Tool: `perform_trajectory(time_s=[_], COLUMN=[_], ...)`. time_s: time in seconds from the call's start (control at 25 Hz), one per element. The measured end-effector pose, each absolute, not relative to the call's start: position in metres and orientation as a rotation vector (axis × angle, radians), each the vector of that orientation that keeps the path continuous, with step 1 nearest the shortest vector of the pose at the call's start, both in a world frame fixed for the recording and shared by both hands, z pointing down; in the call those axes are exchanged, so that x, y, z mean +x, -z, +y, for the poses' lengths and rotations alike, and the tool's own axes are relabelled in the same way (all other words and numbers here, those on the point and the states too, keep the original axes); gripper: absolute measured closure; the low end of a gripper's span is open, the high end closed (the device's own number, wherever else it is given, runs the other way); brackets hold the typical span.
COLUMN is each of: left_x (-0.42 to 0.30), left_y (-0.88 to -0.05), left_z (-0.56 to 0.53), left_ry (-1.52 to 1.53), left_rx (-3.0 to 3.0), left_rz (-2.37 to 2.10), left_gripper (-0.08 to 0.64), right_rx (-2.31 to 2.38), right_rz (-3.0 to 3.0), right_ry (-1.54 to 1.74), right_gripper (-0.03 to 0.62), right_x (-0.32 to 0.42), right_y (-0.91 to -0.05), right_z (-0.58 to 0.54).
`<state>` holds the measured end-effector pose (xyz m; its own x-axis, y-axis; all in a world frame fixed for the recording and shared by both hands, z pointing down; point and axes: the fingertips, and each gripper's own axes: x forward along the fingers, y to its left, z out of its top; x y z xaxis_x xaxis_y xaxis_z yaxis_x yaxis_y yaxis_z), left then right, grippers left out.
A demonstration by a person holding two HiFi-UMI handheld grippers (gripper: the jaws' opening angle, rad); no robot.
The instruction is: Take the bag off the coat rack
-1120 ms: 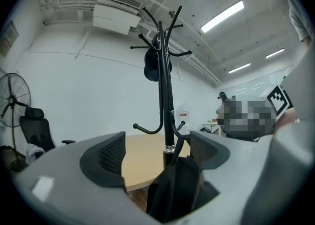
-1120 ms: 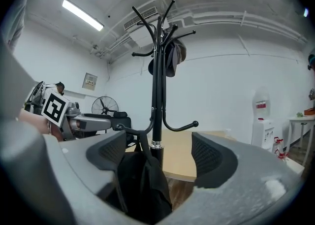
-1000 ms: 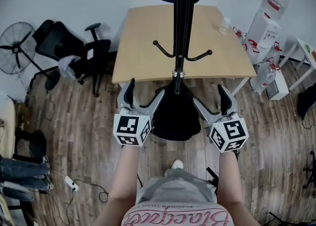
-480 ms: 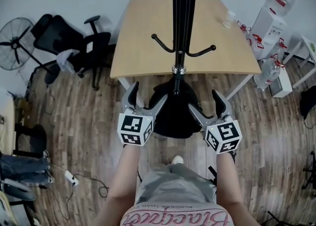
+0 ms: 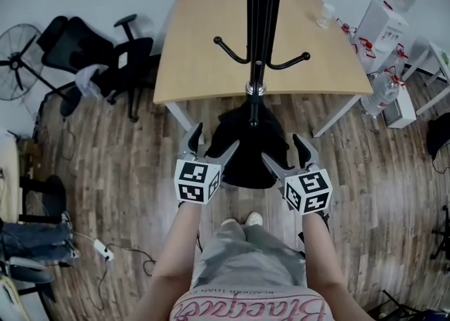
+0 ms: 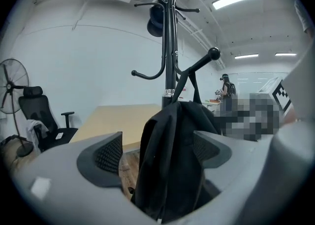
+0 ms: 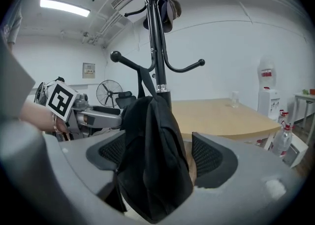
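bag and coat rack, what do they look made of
Bag: soft matte black fabric, probably a woven synthetic; it hangs in loose folds. Coat rack: likely metal painted black, judging by its thin curved hooks and a shiny silver collar.

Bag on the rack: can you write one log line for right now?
bag: hanging on rack | left tongs: open, aimed at bag | right tongs: open, aimed at bag | grab: not yet
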<state>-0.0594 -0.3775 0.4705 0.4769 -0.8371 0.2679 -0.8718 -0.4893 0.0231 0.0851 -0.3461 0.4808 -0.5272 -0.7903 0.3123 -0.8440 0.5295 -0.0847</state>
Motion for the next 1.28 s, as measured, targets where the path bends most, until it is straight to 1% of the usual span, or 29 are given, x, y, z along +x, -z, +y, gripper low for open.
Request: perform_trajectory(time_s=[0.32,0.56,0.64,0.72,0.92,1.0,1.08,1.28], left_x=[-0.061,-0.057,-0.057,-0.056,-0.048,-0.047,-0.047,-0.043], left_y=[-0.51,-0.517,-0.52,-0.521,-0.523,-0.524,-0.524,-0.524], left_z=[-0.396,-0.41,-0.413,-0.416,-0.423,-0.425,-0.427,-0.428], left_ry=[-0.397,-0.39,-0.403,-0.408,-0.422,-0.43,-0.43,-0.437], left_rx=[2.5,2.481,2.474,2.47,2.479,2.48,2.482,2.514], left_rz=[-1.428,-1.41,-1.416,-1.418,-1.396,-1.385,-1.379,-1.332], left_gripper=[0.133,0.201,0.201,0.226,0.294,0.312,0.325,0.375], right_rx=[1.41,1.378,1.36,1.336,1.276,1.284,1.301,1.293], right_rz=[-2.486,-2.459,-2.44,-2.425,-2.401,-2.399,-2.405,-2.435], right_ry=[-0.406,-0.376,-0.368,-0.366,-0.318,-0.315,-0.332,-0.342], right_gripper=[0.177,0.18,0.218,0.253,0.29,0.332,0.407,0.485], right_x=[0.084,0.081,0.078,0.076,0.072,0.074,0.079,0.084], right_y=[-0.51,-0.516,-0.519,-0.521,-0.524,-0.524,-0.523,-0.523], right_z=[-0.358,-0.37,-0.375,-0.38,-0.387,-0.389,-0.392,-0.398])
